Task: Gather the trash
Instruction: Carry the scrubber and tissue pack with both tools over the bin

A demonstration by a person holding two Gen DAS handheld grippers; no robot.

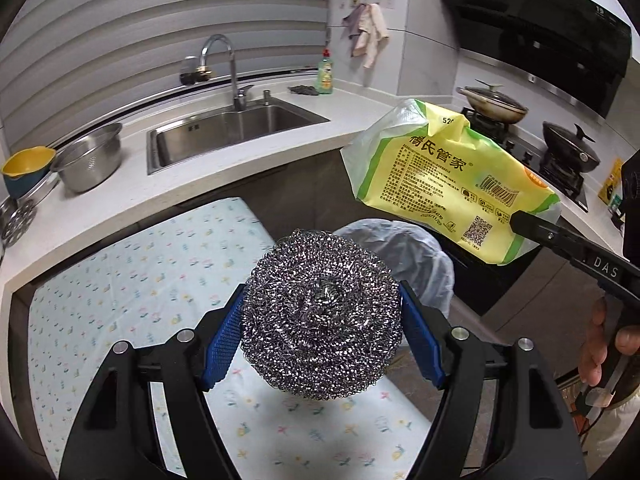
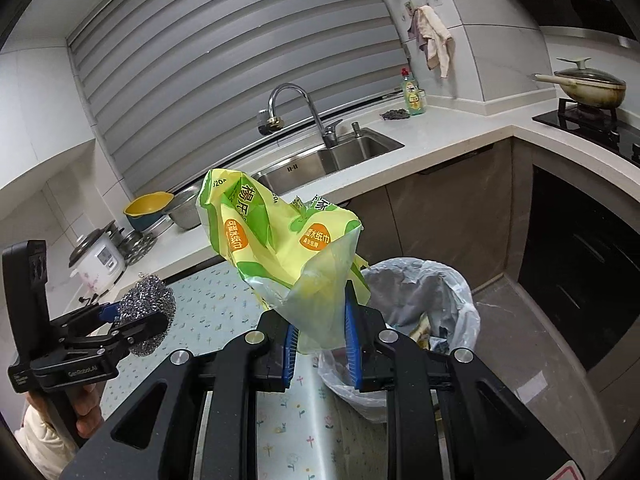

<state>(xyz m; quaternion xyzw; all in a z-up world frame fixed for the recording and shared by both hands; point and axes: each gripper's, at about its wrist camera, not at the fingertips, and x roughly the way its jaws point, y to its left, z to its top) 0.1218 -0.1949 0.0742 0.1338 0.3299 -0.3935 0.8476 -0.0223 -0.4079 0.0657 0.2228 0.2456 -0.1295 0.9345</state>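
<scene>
My left gripper is shut on a round steel-wool scourer, its blue pads pressed into both sides, held above the flower-patterned table. The same scourer and left gripper show at the left of the right wrist view. My right gripper is shut on the clear end of a crumpled yellow-green tissue wrapper, which stands up from the pads. That wrapper hangs at the right in the left wrist view. A bin lined with a pale plastic bag stands just beyond the table's end, with scraps inside.
A white L-shaped counter carries a steel sink, a faucet, a steel bowl, a yellow bowl and a dish-soap bottle. Pans sit on the stove at right. A rice cooker stands at far left. Dark cabinets lie below.
</scene>
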